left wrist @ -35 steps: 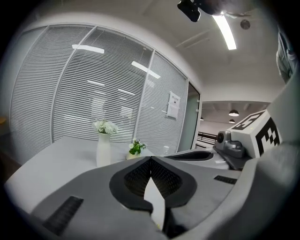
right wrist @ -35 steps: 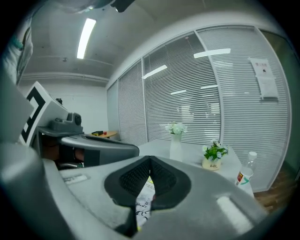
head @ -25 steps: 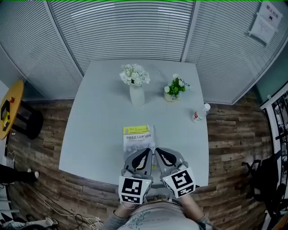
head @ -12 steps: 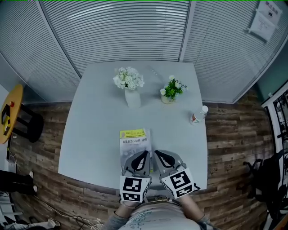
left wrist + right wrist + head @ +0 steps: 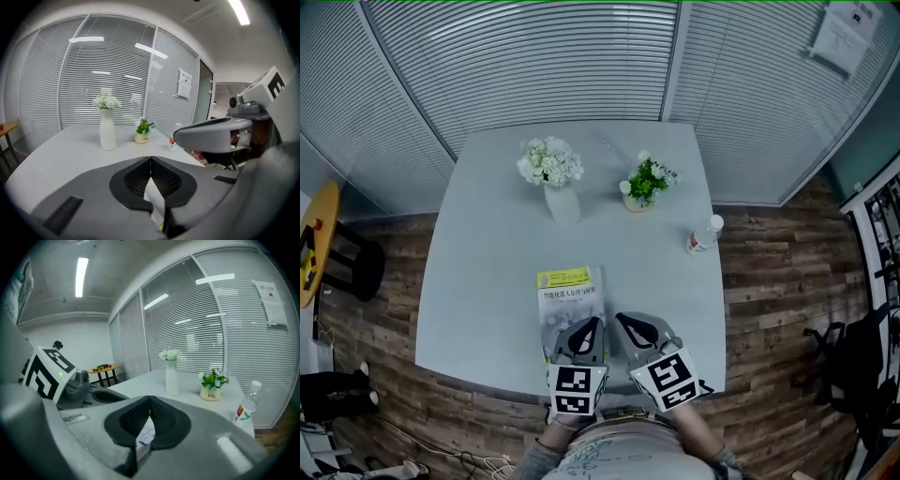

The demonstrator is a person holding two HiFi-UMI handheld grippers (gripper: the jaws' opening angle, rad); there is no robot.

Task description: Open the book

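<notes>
**Head view:** A closed book [image 5: 569,298] with a yellow top band lies flat on the grey desk [image 5: 478,281], close to the front edge, just ahead of you. Your left tongs [image 5: 592,324] sit over the book's near right corner. Your right tongs [image 5: 622,321] sit just beside its right edge. A vase [image 5: 561,202], a potted plant [image 5: 639,186] and a bottle [image 5: 701,236] stand well behind.

**Left gripper view:** These tongs are closed tip to tip and grip nothing. A sliver of the book shows below them.

**Right gripper view:** These tongs are also closed and empty, with the printed cover visible beneath.

To open the book cleanly, part one pair narrowly and catch only the cover at its free edge. Steady the book with the other pair.
</notes>
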